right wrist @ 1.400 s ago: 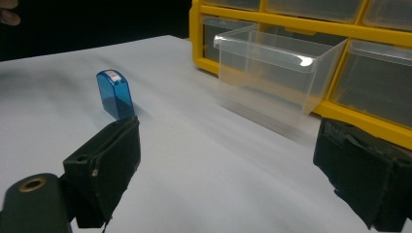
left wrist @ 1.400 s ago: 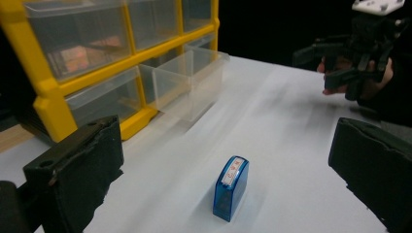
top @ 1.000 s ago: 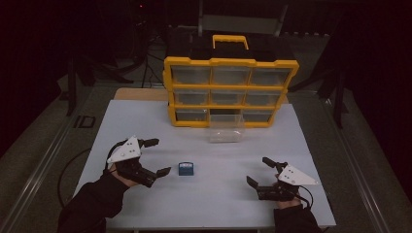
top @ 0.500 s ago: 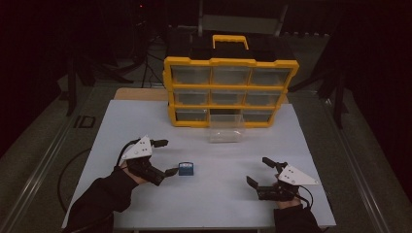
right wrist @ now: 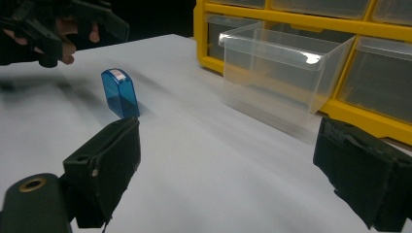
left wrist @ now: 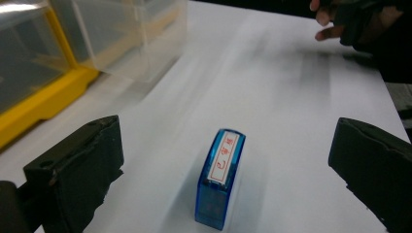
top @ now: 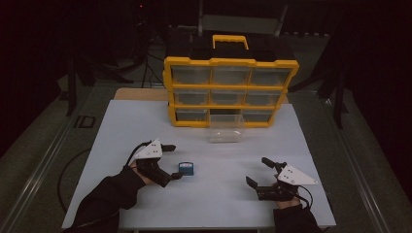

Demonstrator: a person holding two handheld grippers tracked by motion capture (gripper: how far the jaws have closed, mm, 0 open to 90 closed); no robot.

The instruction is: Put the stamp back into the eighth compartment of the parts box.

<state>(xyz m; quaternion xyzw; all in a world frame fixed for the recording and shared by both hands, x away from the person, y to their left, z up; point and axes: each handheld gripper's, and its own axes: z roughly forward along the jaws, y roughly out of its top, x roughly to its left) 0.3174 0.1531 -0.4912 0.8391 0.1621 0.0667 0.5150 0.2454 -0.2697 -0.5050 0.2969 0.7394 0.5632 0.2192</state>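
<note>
Red characters on the blue stamp's [left wrist: 220, 180] white label are revealed between the wide-spread left gripper [left wrist: 226, 165], while from above the right gripper [top: 259, 171] is seen equally agape.

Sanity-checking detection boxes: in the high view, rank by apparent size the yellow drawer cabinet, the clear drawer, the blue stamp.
1. Yellow drawer cabinet, clearly largest.
2. Clear drawer, pulled out on the table in front of it.
3. Blue stamp, smallest, beside the left tool.
</note>
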